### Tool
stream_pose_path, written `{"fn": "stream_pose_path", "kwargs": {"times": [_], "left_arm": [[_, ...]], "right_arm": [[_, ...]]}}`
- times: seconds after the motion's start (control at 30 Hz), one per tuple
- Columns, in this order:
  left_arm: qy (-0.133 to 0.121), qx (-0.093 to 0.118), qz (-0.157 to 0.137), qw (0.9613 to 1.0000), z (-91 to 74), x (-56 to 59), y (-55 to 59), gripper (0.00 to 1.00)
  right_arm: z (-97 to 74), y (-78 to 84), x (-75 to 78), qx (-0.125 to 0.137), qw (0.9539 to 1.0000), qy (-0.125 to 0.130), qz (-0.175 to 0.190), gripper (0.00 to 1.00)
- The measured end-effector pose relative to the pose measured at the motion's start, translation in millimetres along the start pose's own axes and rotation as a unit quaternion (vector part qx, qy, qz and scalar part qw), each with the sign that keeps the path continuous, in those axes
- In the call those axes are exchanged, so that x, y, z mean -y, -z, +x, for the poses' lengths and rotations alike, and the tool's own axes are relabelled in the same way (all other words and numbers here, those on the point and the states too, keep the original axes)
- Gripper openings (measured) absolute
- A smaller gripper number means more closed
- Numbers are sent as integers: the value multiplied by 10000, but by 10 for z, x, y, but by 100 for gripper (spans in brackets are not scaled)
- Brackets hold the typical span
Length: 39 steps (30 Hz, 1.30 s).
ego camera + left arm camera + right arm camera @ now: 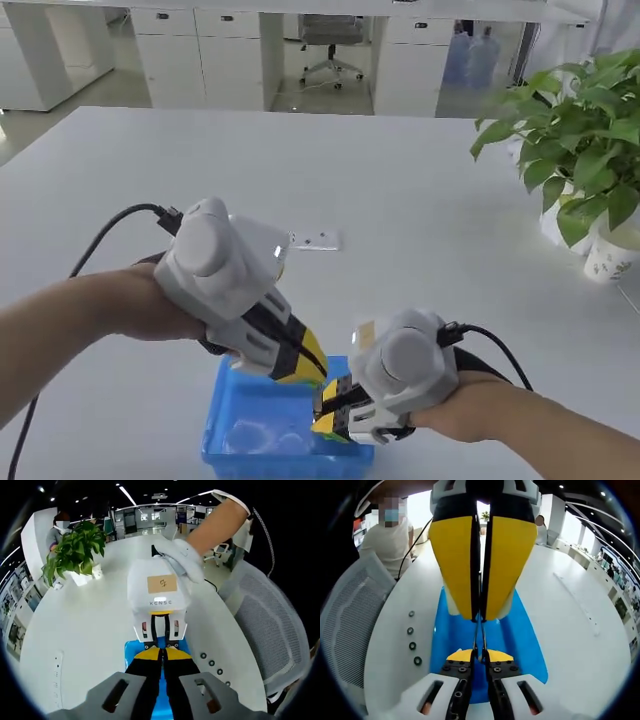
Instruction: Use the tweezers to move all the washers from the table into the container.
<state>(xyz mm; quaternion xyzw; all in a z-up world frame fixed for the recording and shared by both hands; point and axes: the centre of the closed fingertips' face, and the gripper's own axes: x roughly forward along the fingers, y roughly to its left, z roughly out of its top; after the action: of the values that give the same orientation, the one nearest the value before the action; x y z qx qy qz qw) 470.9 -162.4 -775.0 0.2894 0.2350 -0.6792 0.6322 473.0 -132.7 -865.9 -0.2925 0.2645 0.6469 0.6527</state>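
Two hand-held grippers meet tip to tip over a blue container (pixel 222 405) at the near edge of a white table (pixel 400 170). Left gripper (pixel 312 368): slanted down from the person's left, its yellow-tipped jaws drawn almost together with only a slit between them, nipping one end of the tweezers (pixel 479 632). Right gripper (pixel 326 412): lower and nearer the person, pointing back at the left one, its jaws likewise nearly closed on the tweezers' other end. Which of the two bears the tool cannot be told. The tweezers appear as two thin metal blades running straight between the two sets of tips, above the container's floor. Whether they carry a washer cannot be made out. Washers (pixel 412 645): four dark rings in a row on the bare table just beside the container's long wall, toward the table's near edge, each apart from the next. A potted plant (pixel 585 150) stands well apart at the far right of the table
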Motion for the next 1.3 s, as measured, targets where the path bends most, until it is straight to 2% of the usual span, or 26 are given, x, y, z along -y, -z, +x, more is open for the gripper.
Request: {"fn": "stream_pose_path", "kwargs": {"times": [0.33, 0.47, 0.77, 1.07, 1.3], "left_arm": [[9, 28, -78, 10000, 55, -24, 63, 4], [-2, 80, -92, 9999, 61, -50, 53, 4], [8, 58, -86, 9999, 46, -25, 25, 5], [-7, 33, 30, 10000, -34, -6, -105, 4], [-68, 101, 54, 9999, -136, 9, -240, 4]], "right_arm": [[55, 60, 13, -75, 9999, -86, 14, 11], [50, 63, 21, -62, 9999, -100, 13, 11], [19, 51, 18, -84, 9999, -78, -24, 11], [-77, -54, 10, -23, 9999, -2, -117, 11], [-216, -149, 9, 41, 9998, 91, -183, 11]]}}
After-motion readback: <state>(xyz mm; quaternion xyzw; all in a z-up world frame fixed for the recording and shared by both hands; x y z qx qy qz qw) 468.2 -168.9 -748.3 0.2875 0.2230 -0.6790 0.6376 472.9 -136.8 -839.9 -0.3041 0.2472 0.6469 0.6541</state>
